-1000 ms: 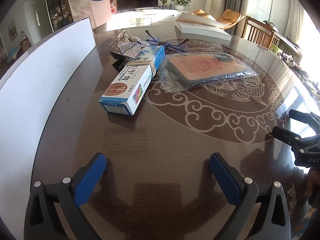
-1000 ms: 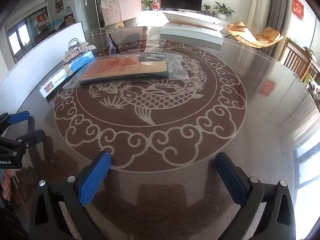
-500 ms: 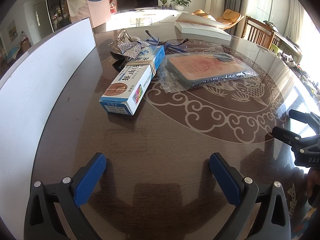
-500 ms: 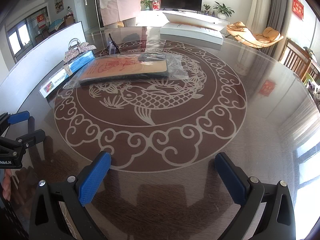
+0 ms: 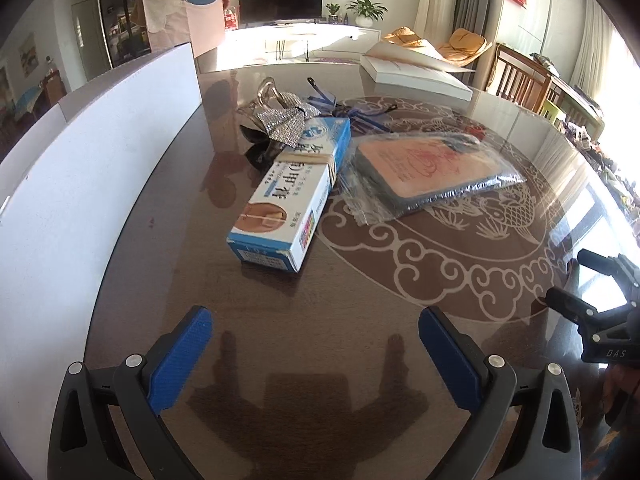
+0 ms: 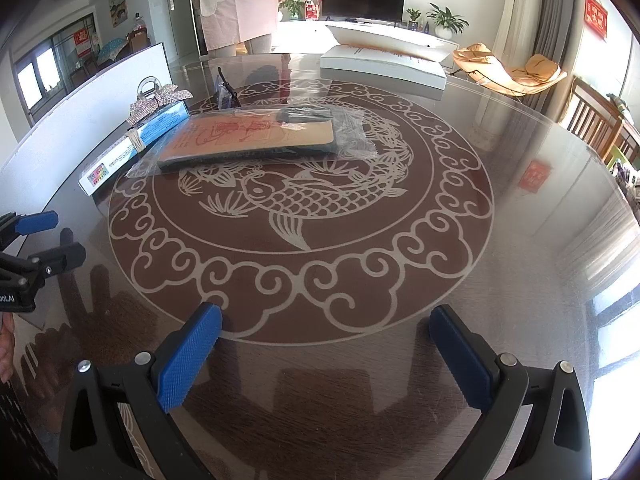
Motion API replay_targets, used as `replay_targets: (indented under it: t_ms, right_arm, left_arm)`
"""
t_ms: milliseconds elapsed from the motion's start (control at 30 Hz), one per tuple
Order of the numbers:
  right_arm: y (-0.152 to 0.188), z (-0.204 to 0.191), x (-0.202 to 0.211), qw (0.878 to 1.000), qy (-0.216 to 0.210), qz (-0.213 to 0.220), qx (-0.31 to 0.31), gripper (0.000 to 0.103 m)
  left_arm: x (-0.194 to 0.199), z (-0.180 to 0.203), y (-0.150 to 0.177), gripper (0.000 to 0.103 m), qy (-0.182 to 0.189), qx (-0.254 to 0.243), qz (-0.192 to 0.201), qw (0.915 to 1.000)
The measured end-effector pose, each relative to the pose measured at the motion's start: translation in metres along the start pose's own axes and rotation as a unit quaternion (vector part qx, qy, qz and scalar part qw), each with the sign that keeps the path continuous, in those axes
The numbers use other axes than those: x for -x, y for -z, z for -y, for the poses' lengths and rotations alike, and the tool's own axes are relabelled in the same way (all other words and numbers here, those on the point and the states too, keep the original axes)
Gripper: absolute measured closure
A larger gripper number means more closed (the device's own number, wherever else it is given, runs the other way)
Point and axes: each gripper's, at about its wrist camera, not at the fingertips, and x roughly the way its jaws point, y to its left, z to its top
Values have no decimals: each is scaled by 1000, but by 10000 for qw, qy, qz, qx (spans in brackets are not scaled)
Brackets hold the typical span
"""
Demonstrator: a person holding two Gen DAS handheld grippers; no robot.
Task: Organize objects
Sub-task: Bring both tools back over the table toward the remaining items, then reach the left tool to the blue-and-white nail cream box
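Both your grippers, left gripper [image 5: 316,344] and right gripper [image 6: 326,344], gape wide and empty. Ahead of the left lies the blue box [image 5: 290,196]; approach it squarely, straddling its narrow width, clear of the bagged notebook [image 5: 424,168] just right.

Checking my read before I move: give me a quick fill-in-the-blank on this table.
1. Both grippers, left and right, have their jaws ____.
2. A rubber band wraps the long ____ box.
3. The sparkly bow rests on the box's ____ end.
4. The flat packet is sealed in clear ____.

Missing: open; blue-and-white; far; plastic
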Motion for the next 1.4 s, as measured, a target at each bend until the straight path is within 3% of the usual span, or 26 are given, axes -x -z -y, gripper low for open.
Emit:
replay_targets:
  t_ms: [167,267,300,333,367,433,533,633,667,700,733,767,800,933,1033,1133,1200,1267,1400]
  right_arm:
    - [0,0,0,10000,0,-1,0,0]
    - [0,0,0,10000,-1,-1,0,0]
    - [0,0,0,10000,-1,-1,0,0]
    - [0,0,0,10000,0,0,0,0]
    - [0,0,0,10000,-1,0,0,0]
    - [0,0,0,10000,-1,-1,0,0]
    - [0,0,0,10000,-1,-1,0,0]
    - [0,0,0,10000,0,-1,0,0]
    - [0,0,0,10000,1,0,1,0]
    - [0,0,0,10000,0,0,1,0]
    - [0,0,0,10000,-1,0,0,0]
    - [0,0,0,10000,-1,-1,1,0]
    - [0,0,0,10000,-1,-1,1,0]
    - [0,0,0,10000,-4,-1,-1,0]
    - [0,1,0,10000,-30,0,-4,0]
    - [-13,-1,0,9971,-666,69,349,0]
    - [-41,-6,0,9943,-561,280,868,0]
    - [-84,-10,-5,9890,-720,421,1221,0]
    - [-174,-10,-55,9865,-1272,-80,1033,0]
  left_arm:
    - [-24,-18,-40,0,233,224,-101,9994]
    - [-48,-16,-48,2,33,25,-373,9993]
    - [-49,-17,-48,14,35,13,-302,9995]
    - [-44,-17,-45,37,-9,1,-179,9998]
    - [-41,-17,-42,53,38,-15,-138,9999]
    - [-31,-17,-33,61,187,6,-145,9997]
    - [-11,-11,-4,62,-190,-224,-240,9993]
    - [6,-16,16,61,-344,-121,-466,9982]
    - [8,-18,18,52,-334,-99,-538,9979]
    - [7,-18,20,42,-353,-121,-596,9975]
    - [6,-18,20,16,-425,-176,-609,9971]
    - [4,-17,21,1,-555,-247,-554,9966]
    - [1,-16,22,1,-698,-308,-497,9958]
    - [-8,-29,20,0,-338,193,-403,9984]
    - [-9,-30,21,0,-420,220,-202,9987]
    - [-9,-30,21,0,-414,219,-175,9987]
    - [-9,-30,22,0,-420,227,-166,9987]
    - [-8,-29,23,0,-429,231,-163,9987]
    - [-8,-29,23,0,-434,236,-160,9986]
